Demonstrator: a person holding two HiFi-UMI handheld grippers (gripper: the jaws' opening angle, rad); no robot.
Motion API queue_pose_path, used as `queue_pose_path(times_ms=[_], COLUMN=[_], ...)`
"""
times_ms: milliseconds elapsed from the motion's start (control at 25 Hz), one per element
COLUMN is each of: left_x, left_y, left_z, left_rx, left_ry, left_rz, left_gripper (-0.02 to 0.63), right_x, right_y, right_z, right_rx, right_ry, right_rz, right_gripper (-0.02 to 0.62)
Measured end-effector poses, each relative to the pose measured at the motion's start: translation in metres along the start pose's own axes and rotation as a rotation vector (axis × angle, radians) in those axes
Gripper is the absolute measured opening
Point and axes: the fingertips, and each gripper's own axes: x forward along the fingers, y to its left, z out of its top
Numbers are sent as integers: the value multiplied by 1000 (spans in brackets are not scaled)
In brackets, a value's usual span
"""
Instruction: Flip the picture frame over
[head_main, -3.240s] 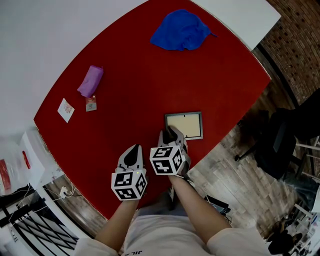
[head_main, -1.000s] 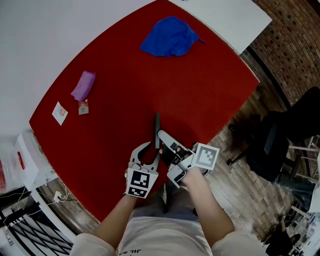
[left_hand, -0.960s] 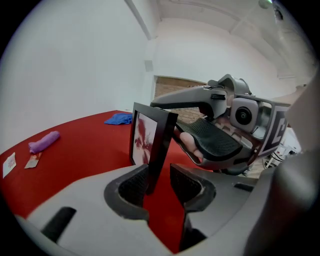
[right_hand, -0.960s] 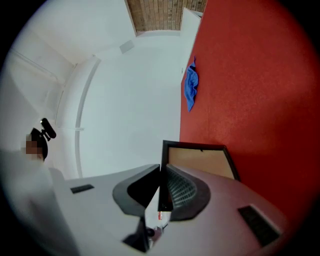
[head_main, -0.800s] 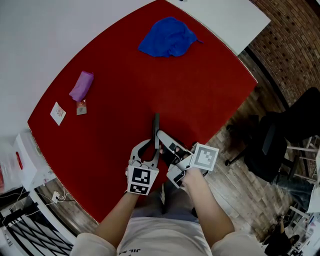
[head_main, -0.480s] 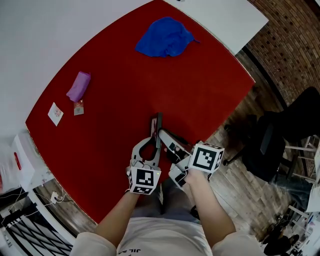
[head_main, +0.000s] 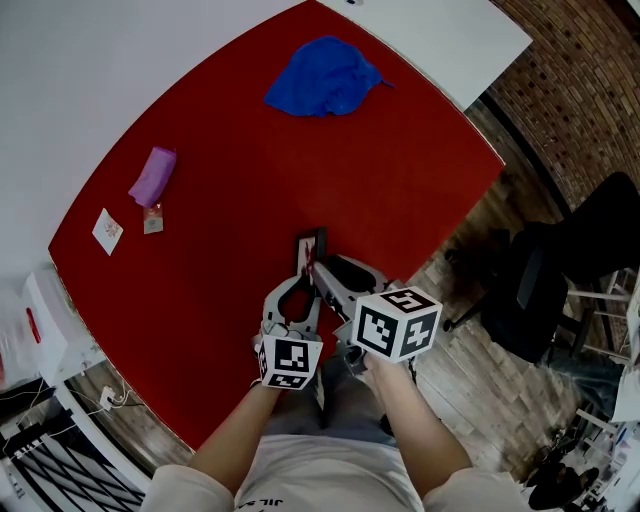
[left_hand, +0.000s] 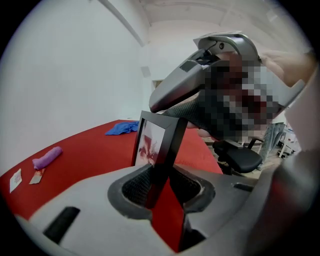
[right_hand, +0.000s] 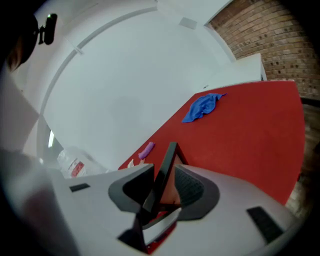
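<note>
The black picture frame (head_main: 308, 252) stands on its edge on the red table (head_main: 250, 150), near the front, tipped a little to the left. In the left gripper view the frame (left_hand: 159, 145) rises between the pads of my left gripper (left_hand: 161, 187), which stand wide with a gap beside it. The jaws of my right gripper (right_hand: 162, 192) are opening; the frame (right_hand: 165, 172) is between them, with the pads clear of it. In the head view my left gripper (head_main: 298, 285) and right gripper (head_main: 335, 272) meet at the frame's near end.
A blue cloth (head_main: 322, 77) lies at the far side of the table. A purple pouch (head_main: 152, 176), a small packet (head_main: 152, 219) and a white card (head_main: 107, 230) lie at the left. A black office chair (head_main: 570, 260) stands off the table's right edge.
The frame lay flat earlier and now stands on edge. Over the last second my right gripper rolled, its cube turning face up, and its jaws spread apart. The left gripper barely moved.
</note>
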Motion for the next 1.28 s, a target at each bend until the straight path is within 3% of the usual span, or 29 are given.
queue_pose_path(times_ms=[200, 360, 520, 640, 840, 1080, 1280], left_x=[4, 6, -3, -16, -8, 23, 26], left_y=[-5, -14, -20, -3, 31, 37, 38], left_z=[1, 1, -1, 7, -18, -33, -36], left_rx=[0, 24, -4, -79, -217, -275, -266], left_ry=[3, 5, -8, -41, 44, 128, 133], left_rz=[-20, -74, -117, -79, -20, -1, 5], left_gripper=[112, 124, 132, 132, 132, 130, 122], right_x=[0, -6, -9, -10, -8, -2, 4], right_y=[-7, -22, -44, -59, -87, -114, -131], right_z=[0, -1, -4, -6, -9, -22, -40], right_rx=[-130, -80, -15, 39, 41, 45, 6], right_ry=[27, 28, 40, 30, 32, 60, 107], right_rz=[-78, -78, -75, -69, -73, -78, -122], right_gripper=[106, 90, 70, 66, 64, 64, 48])
